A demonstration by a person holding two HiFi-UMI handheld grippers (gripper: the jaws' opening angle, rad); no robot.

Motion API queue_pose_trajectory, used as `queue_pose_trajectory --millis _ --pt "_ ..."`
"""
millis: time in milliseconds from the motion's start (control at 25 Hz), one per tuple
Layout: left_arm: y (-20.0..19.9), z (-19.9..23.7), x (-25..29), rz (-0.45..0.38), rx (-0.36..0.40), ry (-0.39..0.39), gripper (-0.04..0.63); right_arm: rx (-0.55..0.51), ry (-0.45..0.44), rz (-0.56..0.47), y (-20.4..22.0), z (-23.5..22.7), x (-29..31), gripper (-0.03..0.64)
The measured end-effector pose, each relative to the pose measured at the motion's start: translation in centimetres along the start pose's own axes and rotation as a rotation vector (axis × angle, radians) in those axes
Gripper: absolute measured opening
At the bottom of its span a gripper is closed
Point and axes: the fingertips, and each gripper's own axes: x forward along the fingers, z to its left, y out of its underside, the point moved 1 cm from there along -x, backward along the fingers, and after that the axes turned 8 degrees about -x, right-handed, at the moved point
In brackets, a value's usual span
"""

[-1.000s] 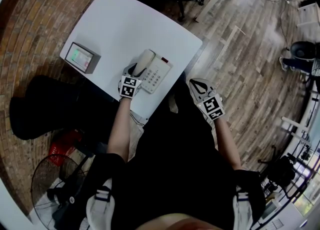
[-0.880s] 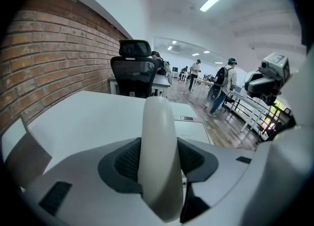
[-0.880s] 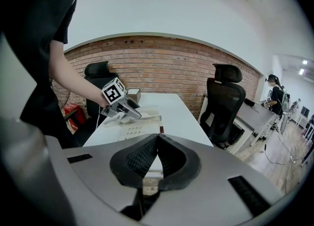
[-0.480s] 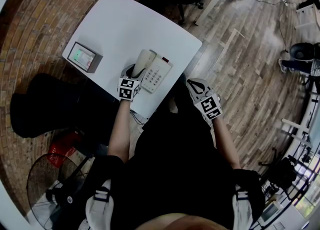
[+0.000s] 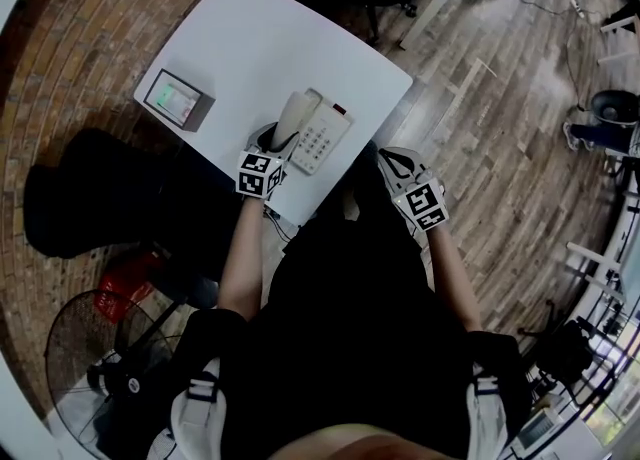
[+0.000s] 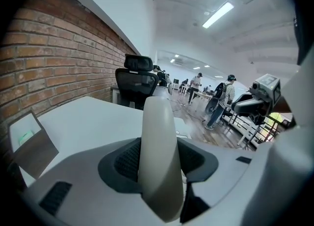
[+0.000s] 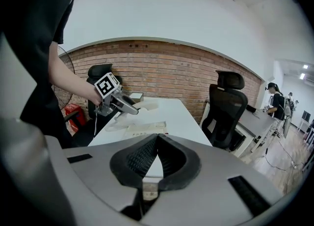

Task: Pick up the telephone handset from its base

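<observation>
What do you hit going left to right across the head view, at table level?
Small screen box → handset, clamped in the left gripper → telephone base → right gripper, past the table edge.

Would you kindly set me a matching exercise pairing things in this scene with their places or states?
Things:
1 cream plastic telephone handset
2 right gripper
3 small grey box with green screen

States:
A jaws together, empty
B clamped between the left gripper's jaws
C standing near the white table's left corner

Pairs: 1-B; 2-A; 3-C.
</observation>
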Motion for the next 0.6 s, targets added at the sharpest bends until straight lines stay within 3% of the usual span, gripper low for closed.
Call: queue_pose_trajectory --millis 200,400,600 --pt "0.2 -0.8 -1.8 -0.007 -0.013 0.019 0.218 -0.006 0.004 -0.027 -0.7 0.3 0.2 -0.002" --pt "0.1 -1.5 -3.7 -0.06 -0.139 0.089 0.219 -0.013 0.004 -0.055 -1.7 0.9 0.5 -0.002" --pt "0.2 -2.1 -5.4 -0.08 -0.147 0.1 0.219 -0.022 0.001 -0.076 -2.3 1.7 0.5 -0.002"
